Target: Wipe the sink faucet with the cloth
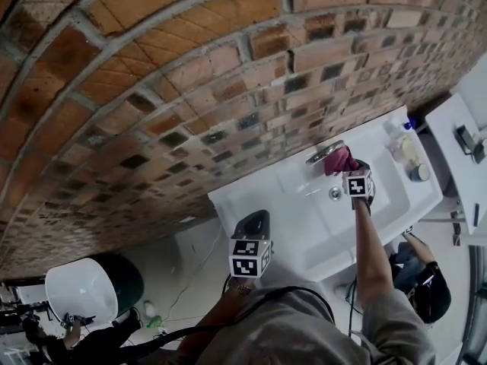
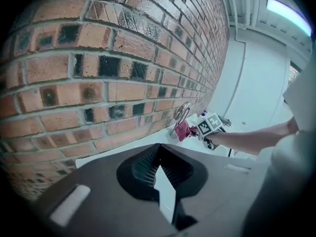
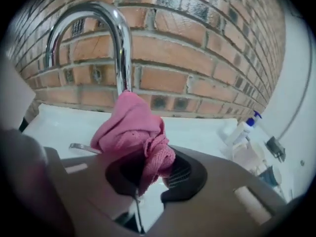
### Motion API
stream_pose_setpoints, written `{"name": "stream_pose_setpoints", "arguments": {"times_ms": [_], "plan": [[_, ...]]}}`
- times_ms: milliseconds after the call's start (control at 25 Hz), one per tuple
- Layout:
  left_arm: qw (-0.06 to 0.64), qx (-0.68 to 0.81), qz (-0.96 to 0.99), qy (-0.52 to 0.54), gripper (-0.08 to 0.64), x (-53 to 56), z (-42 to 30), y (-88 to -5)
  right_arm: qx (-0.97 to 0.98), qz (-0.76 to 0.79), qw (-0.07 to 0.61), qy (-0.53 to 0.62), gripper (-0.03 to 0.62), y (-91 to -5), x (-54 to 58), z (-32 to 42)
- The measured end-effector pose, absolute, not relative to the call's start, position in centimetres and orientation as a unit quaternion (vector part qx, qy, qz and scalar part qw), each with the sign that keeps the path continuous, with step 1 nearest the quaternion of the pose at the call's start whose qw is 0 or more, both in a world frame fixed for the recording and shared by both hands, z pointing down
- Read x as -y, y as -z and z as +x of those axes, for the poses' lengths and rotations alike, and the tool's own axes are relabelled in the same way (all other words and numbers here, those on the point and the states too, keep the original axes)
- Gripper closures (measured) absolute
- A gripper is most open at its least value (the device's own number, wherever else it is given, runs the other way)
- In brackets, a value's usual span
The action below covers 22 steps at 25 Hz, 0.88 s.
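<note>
A chrome gooseneck faucet [image 3: 121, 43] rises from the back of the white sink [image 1: 304, 226], against the brick wall. My right gripper [image 3: 148, 174] is shut on a bunched pink cloth [image 3: 133, 132], and the cloth's top presses against the faucet's upright stem. From the head view the cloth [image 1: 340, 161] covers the faucet [image 1: 323, 153] just ahead of the right gripper [image 1: 347, 171]. My left gripper [image 1: 255, 219] hovers over the sink's near-left edge, well away from the faucet, shut and holding nothing. Its own view shows the faucet [image 2: 182, 113] and the cloth [image 2: 183, 130] in the distance.
A brick wall [image 1: 190, 90] runs behind the sink. A pump bottle [image 3: 245, 127] and other containers [image 1: 411, 158] stand on the sink's right end. A flat lever [image 3: 81, 147] lies left of the cloth. A drain [image 1: 335, 193] sits mid-basin. A white counter [image 1: 456, 124] lies further right.
</note>
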State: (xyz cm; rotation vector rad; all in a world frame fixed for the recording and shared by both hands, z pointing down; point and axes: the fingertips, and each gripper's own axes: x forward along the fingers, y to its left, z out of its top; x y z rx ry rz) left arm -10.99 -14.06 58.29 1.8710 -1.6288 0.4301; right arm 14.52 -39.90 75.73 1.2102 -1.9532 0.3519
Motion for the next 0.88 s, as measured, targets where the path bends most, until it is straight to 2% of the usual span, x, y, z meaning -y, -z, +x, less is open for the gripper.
{"name": "stream_pose_setpoints", "arguments": {"times_ms": [200, 360, 560, 880], "plan": [[0.307, 0.608, 0.714, -0.161, 0.545, 14.3, -10.2, -58.3, 0.747, 0.513, 0.347, -0.243, 0.522, -76.8, 35.4, 14.3], [0.307, 0.603, 0.718, -0.166, 0.545, 14.1, -9.8, -58.4, 0.77, 0.462, 0.351, -0.266, 0.522, -77.0, 32.3, 9.9], [0.304, 0.598, 0.722, -0.172, 0.545, 13.7, -9.6, -58.3, 0.78, 0.423, 0.335, -0.317, 0.523, -74.9, 30.7, 8.6], [0.298, 0.587, 0.733, -0.172, 0.545, 14.1, -8.7, -57.9, 0.847, 0.374, 0.241, -0.292, 0.522, -68.7, 30.9, 6.6]]}}
